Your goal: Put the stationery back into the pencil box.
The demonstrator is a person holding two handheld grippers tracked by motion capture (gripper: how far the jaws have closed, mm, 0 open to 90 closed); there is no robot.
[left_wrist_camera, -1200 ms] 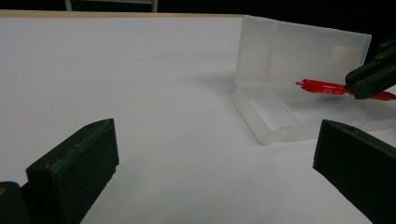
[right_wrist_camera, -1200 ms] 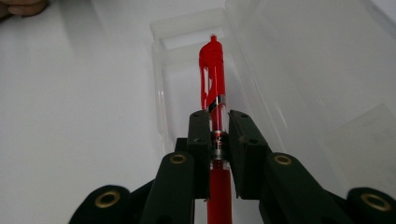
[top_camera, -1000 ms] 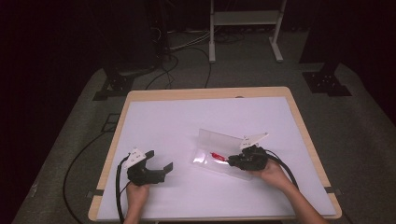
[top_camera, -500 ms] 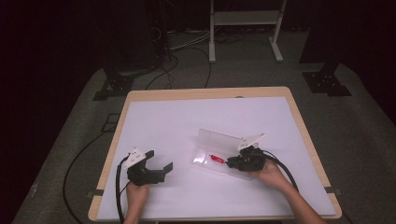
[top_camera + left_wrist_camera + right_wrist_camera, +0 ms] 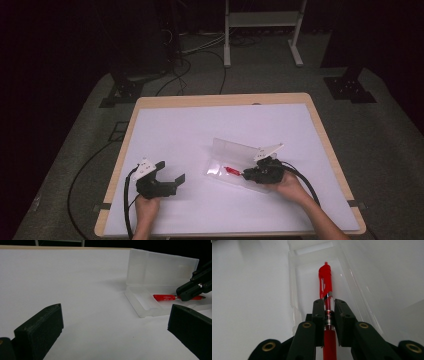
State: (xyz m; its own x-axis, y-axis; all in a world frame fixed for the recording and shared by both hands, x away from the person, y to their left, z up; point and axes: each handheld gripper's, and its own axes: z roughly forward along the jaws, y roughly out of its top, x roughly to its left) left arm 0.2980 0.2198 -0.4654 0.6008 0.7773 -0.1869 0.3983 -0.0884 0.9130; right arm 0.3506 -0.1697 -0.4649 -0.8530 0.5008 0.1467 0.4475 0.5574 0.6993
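The right tongs [image 5: 329, 312] are clamped on a red pen [image 5: 325, 282], their two black jaws pressing on either side of its clear and silver middle section. The pen lies lengthwise inside the shallow tray of a clear plastic case [image 5: 294, 293], its clip end pointing away from the right tongs and its other end running back under them. In the high view the right tongs [image 5: 250, 174] sit at the near end of the clear plastic case [image 5: 235, 150], with the red pen [image 5: 231, 171] sticking out just ahead of them over the tray. The case's lid stands open, rising behind the pen on the far side of the right tongs.

The left tongs [image 5: 172, 180] rest on the white table [image 5: 200, 120], well apart from the case, jaws wide apart with nothing between them. In the left gripper view, the case [image 5: 160, 267] and the pen [image 5: 165, 297] lie ahead and to the right of the open jaws, with the right tongs' black jaws closed on the pen.

Compared with the frame a second ago, little differs: both hands sit where they were, the right tongs keep the same grip on the pen, the case has not shifted on the table, and the left tongs stay open in the same spot
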